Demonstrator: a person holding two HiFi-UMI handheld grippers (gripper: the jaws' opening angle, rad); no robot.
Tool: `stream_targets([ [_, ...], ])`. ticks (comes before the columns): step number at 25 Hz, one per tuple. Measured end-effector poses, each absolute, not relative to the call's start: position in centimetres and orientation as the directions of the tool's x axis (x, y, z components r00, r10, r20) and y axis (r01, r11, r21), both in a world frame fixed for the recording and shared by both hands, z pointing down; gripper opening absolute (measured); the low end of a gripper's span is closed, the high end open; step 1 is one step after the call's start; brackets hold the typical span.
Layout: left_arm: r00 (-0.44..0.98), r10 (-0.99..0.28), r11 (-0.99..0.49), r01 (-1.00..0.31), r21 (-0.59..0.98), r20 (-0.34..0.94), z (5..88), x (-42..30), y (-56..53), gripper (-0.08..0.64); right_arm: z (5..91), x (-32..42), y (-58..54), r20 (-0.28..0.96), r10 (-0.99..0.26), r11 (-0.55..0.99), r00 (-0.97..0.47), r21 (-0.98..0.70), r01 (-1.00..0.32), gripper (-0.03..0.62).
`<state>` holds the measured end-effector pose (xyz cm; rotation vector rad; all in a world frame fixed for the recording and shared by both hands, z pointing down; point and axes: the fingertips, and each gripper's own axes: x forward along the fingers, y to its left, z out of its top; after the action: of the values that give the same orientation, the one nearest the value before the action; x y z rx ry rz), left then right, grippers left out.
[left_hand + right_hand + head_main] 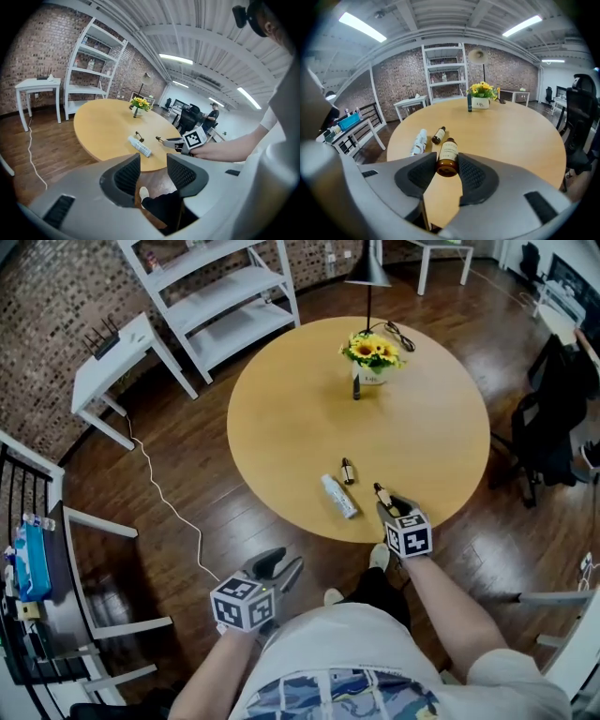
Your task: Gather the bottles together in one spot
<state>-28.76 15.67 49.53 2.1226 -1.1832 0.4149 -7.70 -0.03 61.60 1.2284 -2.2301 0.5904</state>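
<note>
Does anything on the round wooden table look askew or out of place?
Yes. The white plastic bottle and the small brown glass bottle lie on their sides; the dark bottle stands alone beside the yellow flowers.

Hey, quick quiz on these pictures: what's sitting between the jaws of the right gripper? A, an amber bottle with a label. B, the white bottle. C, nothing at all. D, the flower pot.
A: in the right gripper view the amber bottle sits pinched between the jaws of the right gripper, while the white bottle lies apart on the table.
</note>
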Motion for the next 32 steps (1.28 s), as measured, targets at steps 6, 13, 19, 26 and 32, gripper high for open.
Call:
stream_targets([
  [6,0.781,-0.507,-0.54,-0.618,0.572,0.365,45.5,-20.1,11.9,0.184,49.0,-7.3,6.3,0.399,-0.723,0.57,-0.565,-0.119,-0.813,0.163],
  [13,0.939,-0.34,-0.558,-0.252,0.79,0.059,38.9,-11.6,9.7,0.187,40.5,-8.3,13.3,0.244,-0.752,0.64,-0.613,0.045,-0.767,0.163],
  [19,0.957,-0.284,-0.519,-0.21,0.828,0.065,40.7,-8.2,9.3,0.15,41.4,-7.8,14.1,0.257,-0.734,0.671,-0.629,0.128,-0.73,0.163],
  [26,0.941,-0.327,-0.509,-0.256,0.822,0.091,40.9,-8.8,5.4,0.086,43.1,-7.6,10.0,0.296,-0.707,0.701,-0.642,0.172,-0.692,0.163],
  [32,0.928,-0.331,-0.629,-0.354,0.692,0.174,41.0,-6.8,1.5,0.081,45.0,-6.2,5.2,0.326,-0.696,0.711,-0.639,0.187,-0.678,0.167],
])
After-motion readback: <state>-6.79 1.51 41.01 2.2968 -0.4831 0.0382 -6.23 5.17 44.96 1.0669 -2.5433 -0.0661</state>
